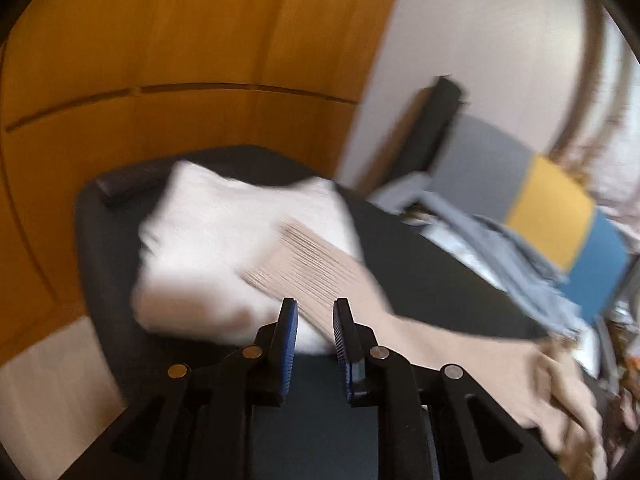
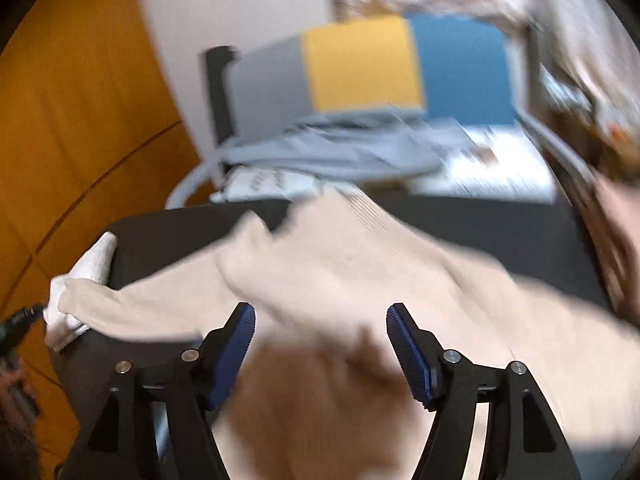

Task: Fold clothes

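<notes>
Both claws, left claw point(image 1: 315, 307) and right claw point(image 2: 321, 314), gape unclenched before the beige garment point(image 2: 360, 264).

beige garment point(image 2: 360, 280) blocks mid, table point(image 1: 440, 280) far edge free

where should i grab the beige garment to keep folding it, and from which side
Probably the ribbed cuff end of the beige garment, where it drapes over the folded white cloth. It is a narrow, raised, free edge. Come from the near side with the left gripper, fingers astride the cuff.
</notes>
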A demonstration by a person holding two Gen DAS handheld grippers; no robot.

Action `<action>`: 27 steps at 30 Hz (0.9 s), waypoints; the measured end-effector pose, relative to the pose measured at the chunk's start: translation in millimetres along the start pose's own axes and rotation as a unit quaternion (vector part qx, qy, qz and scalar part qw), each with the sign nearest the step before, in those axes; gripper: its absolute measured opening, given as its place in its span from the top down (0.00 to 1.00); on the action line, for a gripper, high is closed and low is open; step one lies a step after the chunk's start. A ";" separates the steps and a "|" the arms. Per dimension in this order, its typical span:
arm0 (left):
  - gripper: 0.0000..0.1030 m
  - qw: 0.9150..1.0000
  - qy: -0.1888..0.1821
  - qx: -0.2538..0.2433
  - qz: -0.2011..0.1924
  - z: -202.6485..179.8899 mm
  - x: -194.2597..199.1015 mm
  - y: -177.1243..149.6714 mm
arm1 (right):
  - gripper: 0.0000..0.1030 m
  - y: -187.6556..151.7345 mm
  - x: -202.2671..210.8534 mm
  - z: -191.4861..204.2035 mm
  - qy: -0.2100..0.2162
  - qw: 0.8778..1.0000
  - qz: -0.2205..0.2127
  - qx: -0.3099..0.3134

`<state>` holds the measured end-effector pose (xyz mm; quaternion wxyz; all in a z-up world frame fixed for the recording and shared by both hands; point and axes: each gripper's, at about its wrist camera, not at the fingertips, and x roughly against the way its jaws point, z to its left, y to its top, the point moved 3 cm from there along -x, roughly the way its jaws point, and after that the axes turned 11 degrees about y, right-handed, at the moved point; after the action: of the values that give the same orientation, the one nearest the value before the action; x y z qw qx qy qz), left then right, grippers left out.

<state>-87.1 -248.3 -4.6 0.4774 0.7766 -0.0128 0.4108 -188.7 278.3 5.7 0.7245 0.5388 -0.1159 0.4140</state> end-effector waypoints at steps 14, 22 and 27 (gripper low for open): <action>0.82 0.912 -0.252 -0.257 0.196 -211.9 51.2 -213.3 | 0.33 -131.0 43.2 2.8 0.023 0.992 0.114 -0.045; 0.81 0.902 -0.265 -0.266 0.214 -213.9 49.2 -217.8 | 0.90 -106.7 57.4 0.4 0.022 0.999 0.029 -0.013; 0.81 0.899 -0.261 -0.266 0.232 -216.8 51.7 -220.9 | 0.96 -73.1 131.7 -41.5 -0.033 0.994 -0.099 -0.039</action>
<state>-97.4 54.1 -87.6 0.5368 0.6753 -0.4255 0.2735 -64.2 371.7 20.2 0.7785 0.5321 -0.1016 0.3172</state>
